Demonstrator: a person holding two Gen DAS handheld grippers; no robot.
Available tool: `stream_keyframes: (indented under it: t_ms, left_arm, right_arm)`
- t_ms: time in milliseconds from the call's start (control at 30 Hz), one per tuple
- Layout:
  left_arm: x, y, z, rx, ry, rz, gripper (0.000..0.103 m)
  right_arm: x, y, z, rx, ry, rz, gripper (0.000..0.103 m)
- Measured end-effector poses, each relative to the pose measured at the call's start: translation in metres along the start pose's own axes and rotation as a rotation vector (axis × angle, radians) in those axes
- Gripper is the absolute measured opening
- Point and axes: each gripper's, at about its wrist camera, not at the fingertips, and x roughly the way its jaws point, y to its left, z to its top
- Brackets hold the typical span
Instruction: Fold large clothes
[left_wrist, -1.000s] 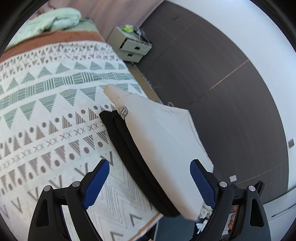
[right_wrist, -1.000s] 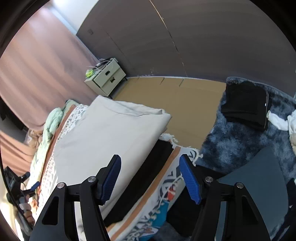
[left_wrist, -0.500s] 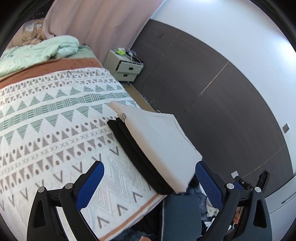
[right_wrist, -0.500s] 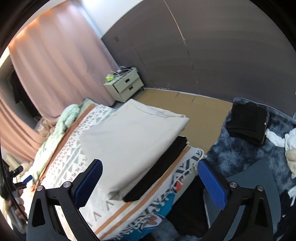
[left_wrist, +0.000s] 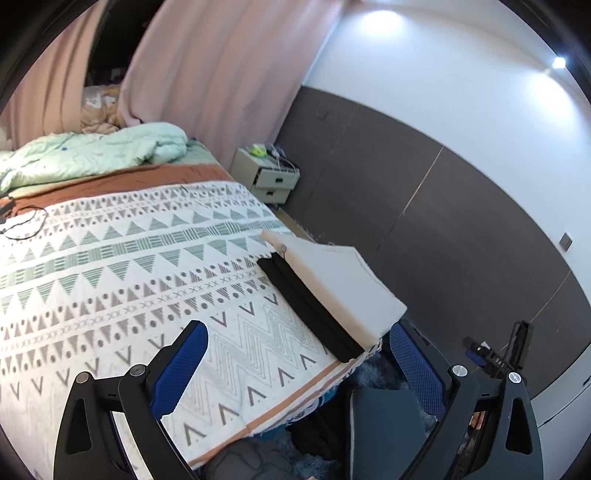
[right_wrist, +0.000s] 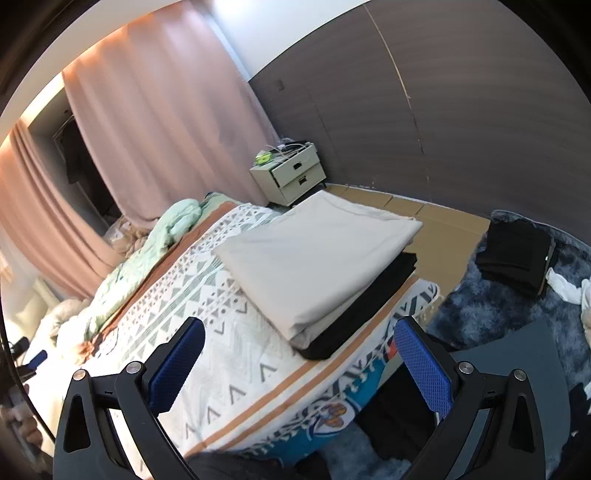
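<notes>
A folded beige garment (left_wrist: 340, 284) lies on top of a folded black garment (left_wrist: 306, 306) at the bed's corner. The same stack shows in the right wrist view, beige (right_wrist: 314, 258) over black (right_wrist: 365, 306). My left gripper (left_wrist: 295, 354) is open and empty, held back from the stack above the patterned bedspread (left_wrist: 129, 266). My right gripper (right_wrist: 299, 354) is open and empty, also back from the stack.
A green duvet (left_wrist: 92, 151) lies at the bed's head. A bedside drawer unit (right_wrist: 291, 177) stands by the dark wall. On the blue rug (right_wrist: 476, 310) lie a black folded pile (right_wrist: 513, 251) and white clothes (right_wrist: 565, 288). A grey chair seat (right_wrist: 517, 362) is close below.
Both grippers have pulled back and up from the folded stack and opened wider. The stack has stayed in place on the bed corner.
</notes>
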Motion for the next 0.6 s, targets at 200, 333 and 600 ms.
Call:
stream_keyframes:
  t_ms: [200,333,600]
  left_arm:
    - [-0.058,0.009,-0.017,-0.013,-0.068,0.027,0.099]
    - [-0.094,0.011,-0.034,-0.007,-0.111,0.051,0.099]
    - [-0.149,0.017,-0.074,0.037,-0.211,0.136,0.102]
  right_arm:
    - [-0.035,0.022,-0.018,-0.040,-0.024,0.016,0.103]
    - [-0.053,0.039,-0.032,-0.077,-0.031,0.022,0.103]
    - [-0.072,0.070,-0.071,-0.141,-0.027,0.037,0.103]
